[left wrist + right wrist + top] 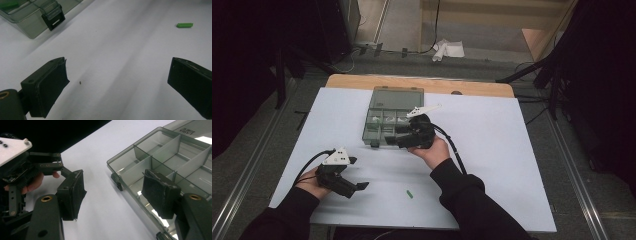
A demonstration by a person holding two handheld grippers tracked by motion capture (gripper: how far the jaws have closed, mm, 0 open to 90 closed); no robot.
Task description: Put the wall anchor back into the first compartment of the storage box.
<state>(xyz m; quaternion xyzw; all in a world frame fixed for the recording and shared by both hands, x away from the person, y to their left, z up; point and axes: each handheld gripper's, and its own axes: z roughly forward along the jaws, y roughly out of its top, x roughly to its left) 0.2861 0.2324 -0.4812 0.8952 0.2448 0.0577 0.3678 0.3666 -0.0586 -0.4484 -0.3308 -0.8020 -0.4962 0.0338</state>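
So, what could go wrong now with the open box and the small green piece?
1. The right gripper has open jaws, one over the smoky clear plastic compartment box; it could nudge this box across the white table.
2. The small green plastic piece lies flat and near the table's front edge; a sleeve might brush it off.
3. The left gripper, jaws open, may struggle to pinch something so thin.
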